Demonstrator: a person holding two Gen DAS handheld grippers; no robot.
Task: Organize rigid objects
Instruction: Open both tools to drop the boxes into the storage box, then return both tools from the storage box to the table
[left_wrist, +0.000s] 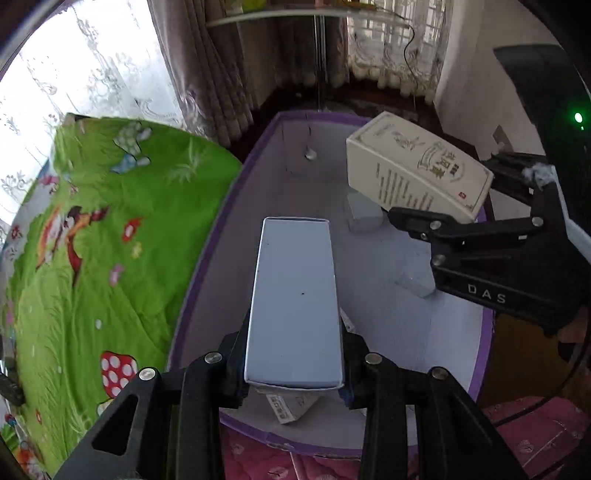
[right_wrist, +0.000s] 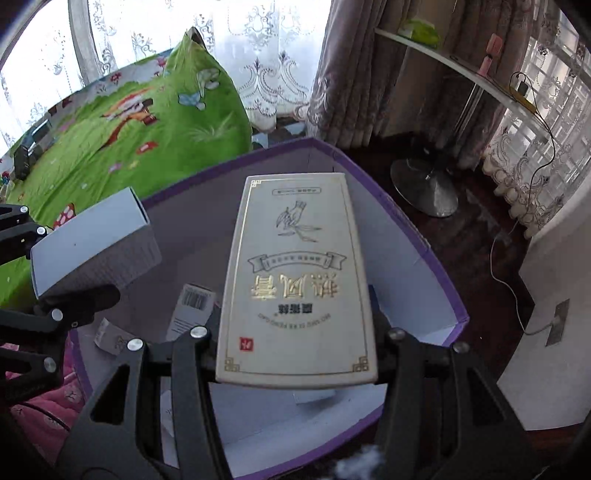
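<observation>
Your left gripper (left_wrist: 293, 363) clenches a plain pale-blue cardboard box (left_wrist: 295, 299), your right gripper (right_wrist: 295, 350) a cream gold-lettered carton (right_wrist: 297, 280). Both hang lengthwise, side by side, over the purple-rimmed tray (left_wrist: 207, 258); lower them straight down.

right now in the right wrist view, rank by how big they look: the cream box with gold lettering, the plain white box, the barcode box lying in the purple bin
1. cream box with gold lettering, though it sits nearest the camera in the right gripper
2. plain white box
3. barcode box, partly hidden behind the cream box, so its full size is unsure
</observation>
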